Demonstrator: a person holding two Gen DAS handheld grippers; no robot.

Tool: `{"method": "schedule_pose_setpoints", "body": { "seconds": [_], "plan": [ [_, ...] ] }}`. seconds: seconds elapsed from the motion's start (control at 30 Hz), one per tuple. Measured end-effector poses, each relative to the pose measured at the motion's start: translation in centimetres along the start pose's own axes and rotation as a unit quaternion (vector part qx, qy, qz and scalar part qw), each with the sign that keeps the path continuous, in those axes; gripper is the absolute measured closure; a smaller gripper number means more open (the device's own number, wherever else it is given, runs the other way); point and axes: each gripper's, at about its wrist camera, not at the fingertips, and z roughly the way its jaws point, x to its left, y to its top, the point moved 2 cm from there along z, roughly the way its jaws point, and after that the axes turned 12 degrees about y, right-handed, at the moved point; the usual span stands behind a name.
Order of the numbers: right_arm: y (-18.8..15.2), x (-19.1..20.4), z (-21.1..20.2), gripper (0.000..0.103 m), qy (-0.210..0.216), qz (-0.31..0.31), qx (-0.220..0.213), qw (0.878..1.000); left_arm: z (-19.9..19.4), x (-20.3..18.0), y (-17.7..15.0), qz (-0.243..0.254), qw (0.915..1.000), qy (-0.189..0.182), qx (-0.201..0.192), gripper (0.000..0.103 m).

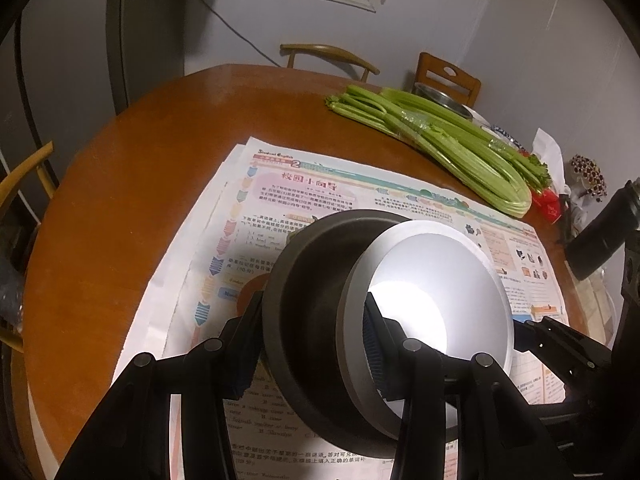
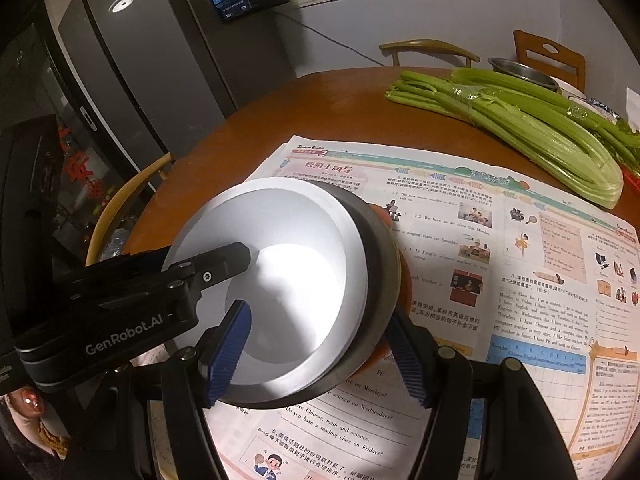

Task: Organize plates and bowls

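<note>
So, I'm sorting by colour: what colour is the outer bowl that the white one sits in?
Dark grey, nearly black outer bowl; left wrist view shows it best.

Both hand-held grippers angle downward, left hand-held gripper (image 1: 312, 340) and right hand-held gripper (image 2: 320, 352) each partly closed.

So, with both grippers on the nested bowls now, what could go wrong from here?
1. The left gripper and right gripper clamp opposite walls of the white bowl nested in the dark bowl; uneven pulling could tilt or drop them.
2. The bowls could drag and crumple the newspaper.
</note>
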Motion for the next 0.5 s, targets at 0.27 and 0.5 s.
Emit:
{"method": "schedule_pose_setpoints", "body": {
  "seconds": [0.27, 0.5],
  "plan": [
    [0.2, 0.0, -0.5, 0.035, -0.014, -0.002, -0.013, 1.000, -0.7, 0.8, -0.1, -0.003, 1.0000, 0.005, -0.007, 0.056],
    [0.2, 0.2, -0.8, 0.035, -0.030, -0.007, -0.019, 0.999, -1.6, 1.2, -0.5, -0.003, 0.9999, 0.007, -0.013, 0.056]
  ]
}}
